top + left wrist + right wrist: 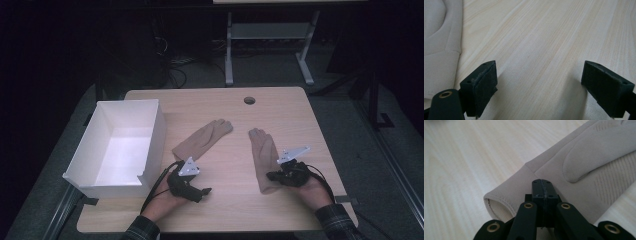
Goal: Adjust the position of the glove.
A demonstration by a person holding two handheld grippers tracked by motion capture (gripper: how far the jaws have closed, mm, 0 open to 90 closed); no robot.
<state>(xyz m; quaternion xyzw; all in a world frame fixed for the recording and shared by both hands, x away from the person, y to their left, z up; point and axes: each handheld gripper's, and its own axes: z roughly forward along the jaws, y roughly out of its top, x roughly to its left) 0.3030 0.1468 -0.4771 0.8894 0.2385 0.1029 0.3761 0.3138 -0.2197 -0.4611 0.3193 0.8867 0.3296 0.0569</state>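
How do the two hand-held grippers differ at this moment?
The left hand-held gripper has its jaws wide open over bare table; the right hand-held gripper has its jaws shut together. The left one is beside the left glove; the right one is over the cuff of the right glove. Both are black.
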